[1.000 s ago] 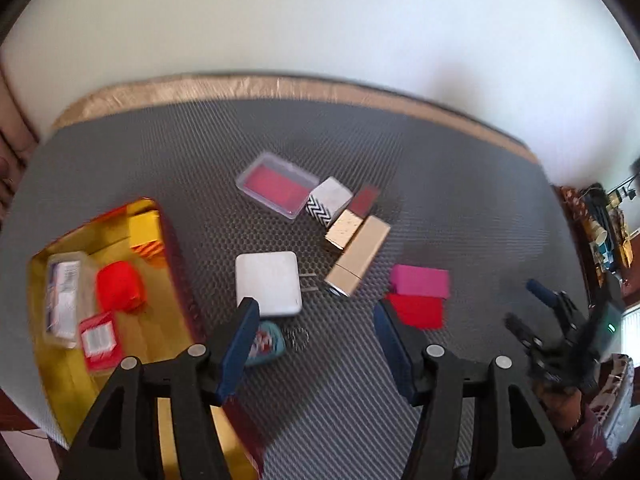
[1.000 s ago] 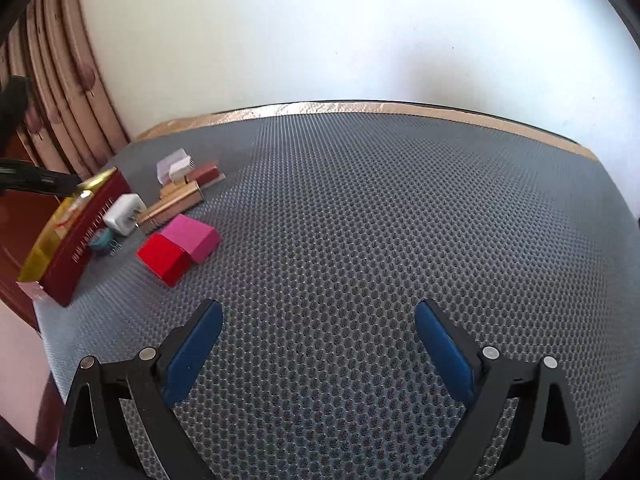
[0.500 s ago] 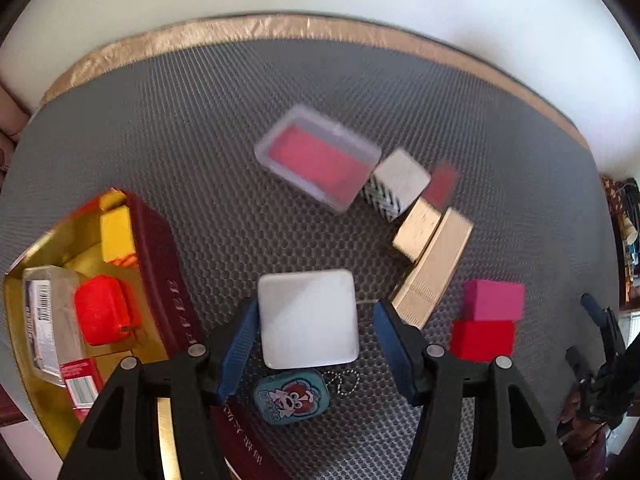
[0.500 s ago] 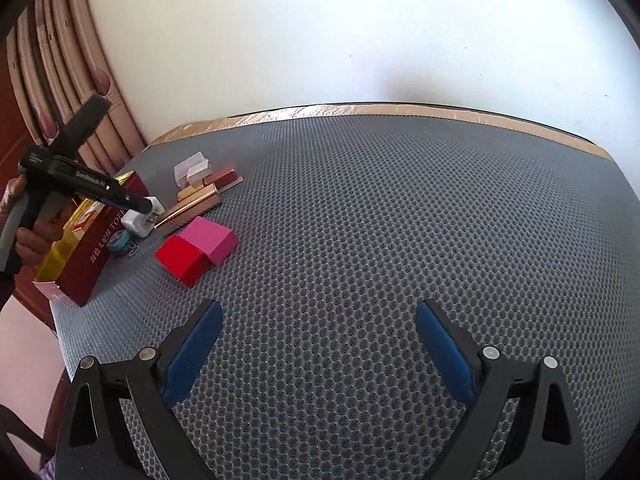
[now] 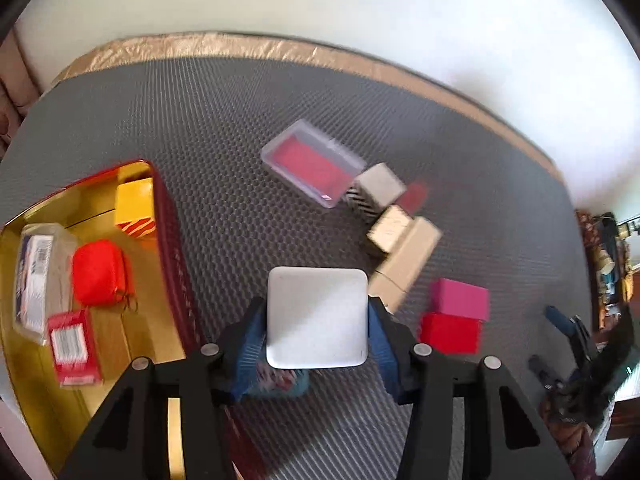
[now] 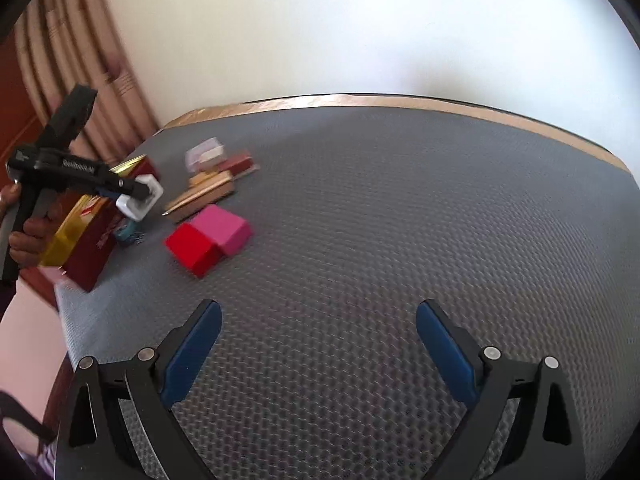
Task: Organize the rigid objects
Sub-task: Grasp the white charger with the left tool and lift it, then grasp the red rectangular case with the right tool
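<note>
Left gripper (image 5: 317, 332) clamps the smooth square white charger (image 5: 317, 316); right gripper (image 6: 319, 344) gapes above honeycomb mat (image 6: 400, 220).

Left wrist view aimed steeply down, close over grey honeycomb-textured surface (image 5: 224, 128). Right wrist view set low, well back, faced across same surface (image 6: 400, 208). Red (image 5: 450, 333) (image 6: 191, 249) and pink rectangular blocks (image 5: 460, 298) (image 6: 224, 227) shared by both.
</note>
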`<act>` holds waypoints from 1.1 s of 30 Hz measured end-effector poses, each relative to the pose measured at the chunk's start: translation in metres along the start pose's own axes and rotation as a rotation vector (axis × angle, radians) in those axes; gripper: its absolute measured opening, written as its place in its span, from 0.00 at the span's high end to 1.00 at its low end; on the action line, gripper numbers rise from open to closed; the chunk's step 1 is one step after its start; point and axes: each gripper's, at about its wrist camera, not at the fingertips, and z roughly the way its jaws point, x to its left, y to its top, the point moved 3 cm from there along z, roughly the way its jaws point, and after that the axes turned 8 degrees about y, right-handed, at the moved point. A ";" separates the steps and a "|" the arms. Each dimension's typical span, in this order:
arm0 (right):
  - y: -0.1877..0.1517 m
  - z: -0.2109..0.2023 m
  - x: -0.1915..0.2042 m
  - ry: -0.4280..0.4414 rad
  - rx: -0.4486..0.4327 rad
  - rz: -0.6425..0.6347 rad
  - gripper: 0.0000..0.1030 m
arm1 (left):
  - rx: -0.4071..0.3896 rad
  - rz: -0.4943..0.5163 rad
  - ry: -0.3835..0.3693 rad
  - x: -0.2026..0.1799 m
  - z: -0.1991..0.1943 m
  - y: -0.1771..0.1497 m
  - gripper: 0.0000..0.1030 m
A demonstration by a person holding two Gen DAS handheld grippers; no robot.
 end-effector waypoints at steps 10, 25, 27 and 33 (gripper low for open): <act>0.041 0.012 0.076 0.214 0.042 -0.231 0.06 | -0.056 -0.059 -0.145 -0.018 -0.061 -0.048 0.50; 0.055 0.068 0.078 0.488 0.251 -0.098 0.11 | -0.037 -0.074 -0.164 -0.014 -0.084 -0.105 0.50; 0.052 0.076 0.073 0.513 0.283 -0.043 0.11 | -0.038 -0.073 -0.170 -0.013 -0.083 -0.103 0.50; 0.041 0.092 0.075 0.490 0.319 -0.035 0.11 | -0.029 -0.075 -0.169 -0.009 -0.079 -0.101 0.50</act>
